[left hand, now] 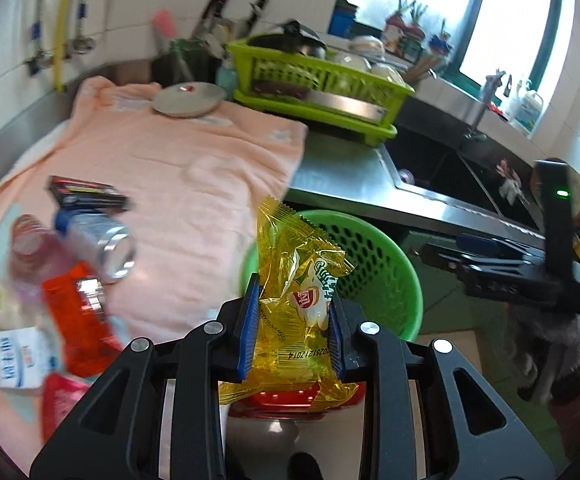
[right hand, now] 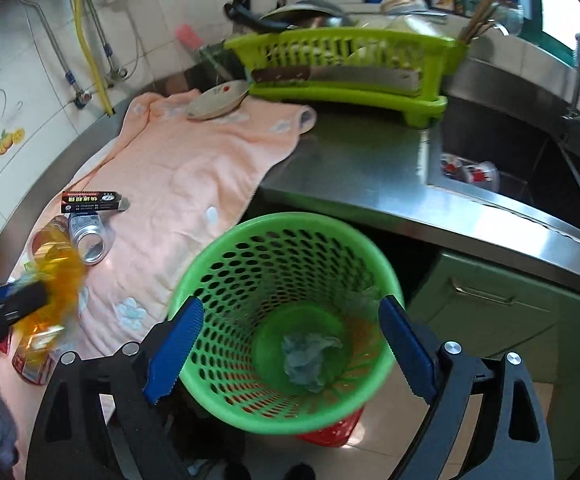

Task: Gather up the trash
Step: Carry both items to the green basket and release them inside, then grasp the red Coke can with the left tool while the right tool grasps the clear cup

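Status: part done. Your left hand-held gripper [left hand: 293, 320] is clamped on a yellow wrapper [left hand: 301, 280], lower centre of the left view, raised just short of the green bin [right hand: 286, 320]. Your right hand-held gripper [right hand: 290, 344] stands wide open around the bin's rim; whether the pads touch it cannot be told.

Done: crumpled paper [right hand: 307, 356] lies at the bin's bottom.

Left, by your reckoning: drop the wrapper, then clear the pile at lower left of the left view:
- can [left hand: 102, 246], on its side
- pink bottle [left hand: 36, 258]
- black box [left hand: 86, 194]
- red packet [left hand: 78, 320]
- white carton [left hand: 16, 356]
That is most of the job.

Surface: steel worktop [right hand: 349, 160], its left part covered by a pink towel [left hand: 170, 184]; a plate [left hand: 188, 98] at the towel's far end.

Room: kitchen. Lime dish rack [right hand: 345, 68] with bowls, upper centre; sink [right hand: 501, 176] at right; tiled wall with pipes at upper left; window at upper right of the left view.
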A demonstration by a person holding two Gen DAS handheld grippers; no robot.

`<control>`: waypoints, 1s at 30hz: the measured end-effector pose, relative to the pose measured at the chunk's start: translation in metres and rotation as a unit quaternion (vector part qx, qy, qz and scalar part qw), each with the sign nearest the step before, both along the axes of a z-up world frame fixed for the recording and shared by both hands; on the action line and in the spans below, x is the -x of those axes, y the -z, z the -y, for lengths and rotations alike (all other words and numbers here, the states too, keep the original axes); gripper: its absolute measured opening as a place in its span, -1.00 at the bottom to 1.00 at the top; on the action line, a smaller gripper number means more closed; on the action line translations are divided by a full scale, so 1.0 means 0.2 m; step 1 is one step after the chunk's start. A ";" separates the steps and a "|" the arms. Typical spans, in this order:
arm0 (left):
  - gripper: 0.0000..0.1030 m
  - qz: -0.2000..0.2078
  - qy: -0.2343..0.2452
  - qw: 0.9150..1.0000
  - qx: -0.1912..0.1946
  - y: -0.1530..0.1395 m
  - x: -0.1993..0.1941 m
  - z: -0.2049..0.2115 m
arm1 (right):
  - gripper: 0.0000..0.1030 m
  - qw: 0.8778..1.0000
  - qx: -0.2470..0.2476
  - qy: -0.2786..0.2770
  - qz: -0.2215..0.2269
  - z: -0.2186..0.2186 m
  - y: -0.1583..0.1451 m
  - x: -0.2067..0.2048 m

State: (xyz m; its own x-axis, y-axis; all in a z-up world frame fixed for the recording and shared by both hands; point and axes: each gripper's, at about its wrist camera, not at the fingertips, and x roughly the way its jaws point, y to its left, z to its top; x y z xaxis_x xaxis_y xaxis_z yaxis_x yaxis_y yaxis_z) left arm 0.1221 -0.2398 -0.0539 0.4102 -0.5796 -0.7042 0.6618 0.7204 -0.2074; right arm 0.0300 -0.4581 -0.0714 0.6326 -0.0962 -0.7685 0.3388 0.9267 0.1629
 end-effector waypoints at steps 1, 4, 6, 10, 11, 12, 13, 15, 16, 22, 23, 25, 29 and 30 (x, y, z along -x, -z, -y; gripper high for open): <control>-0.44 -0.001 0.008 1.000 -0.005 0.03 -0.01 0.08 | 0.69 1.000 0.000 0.003 0.002 0.01 -0.01 0.03; -0.44 -0.018 0.023 1.000 -0.012 0.10 -0.04 0.22 | 0.69 1.000 0.013 0.010 0.003 0.04 -0.02 0.11; -0.43 -0.025 0.027 0.999 -0.015 0.14 -0.05 0.29 | 0.69 1.000 0.020 0.016 0.005 0.05 -0.03 0.15; -0.30 -0.039 0.033 0.999 -0.012 0.20 -0.08 0.39 | 0.69 1.000 0.018 0.022 0.001 0.07 -0.01 0.21; -0.22 -0.039 0.032 0.999 -0.013 0.21 -0.08 0.40 | 0.69 1.000 0.019 0.023 -0.001 0.07 -0.01 0.22; -0.03 -0.042 0.033 0.998 -0.011 0.21 -0.08 0.40 | 0.70 1.000 0.017 0.024 -0.002 0.07 0.00 0.23; 0.04 -0.042 0.035 0.998 -0.006 0.21 -0.08 0.40 | 0.70 1.000 0.015 0.023 -0.002 0.07 0.00 0.23; 0.05 -0.040 0.034 0.999 -0.007 0.21 -0.07 0.40 | 0.70 1.000 0.014 0.024 -0.004 0.05 0.01 0.24; 0.05 -0.043 0.034 0.998 -0.006 0.21 -0.07 0.39 | 0.70 1.000 0.013 0.023 -0.004 0.05 0.01 0.24; 0.06 -0.030 0.011 0.999 -0.001 0.14 -0.04 0.23 | 0.71 1.000 0.008 0.003 -0.006 -0.06 0.01 0.22; 0.06 -0.026 0.006 1.000 -0.002 0.13 -0.03 0.19 | 0.71 1.000 0.006 0.000 -0.005 -0.08 0.01 0.21; 0.06 -0.017 -0.008 1.000 -0.005 0.09 -0.02 0.08 | 0.71 1.000 -0.003 -0.008 -0.004 -0.13 0.01 0.19; 0.07 -0.005 -0.043 0.999 -0.015 0.04 0.00 -0.15 | 0.71 0.999 -0.016 -0.031 0.002 -0.26 0.00 0.14; 0.07 -0.003 -0.057 0.998 -0.018 0.03 0.01 -0.24 | 0.71 0.999 -0.019 -0.038 0.003 -0.29 0.00 0.12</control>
State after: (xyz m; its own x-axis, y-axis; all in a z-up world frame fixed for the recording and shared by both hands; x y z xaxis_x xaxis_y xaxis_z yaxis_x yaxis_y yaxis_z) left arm 0.1203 -0.1922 -0.0593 0.4676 -0.5047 -0.7257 0.5747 0.7974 -0.1842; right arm 0.0053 -0.3992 -0.0722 0.6417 -0.0191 -0.7667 0.2672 0.9426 0.2001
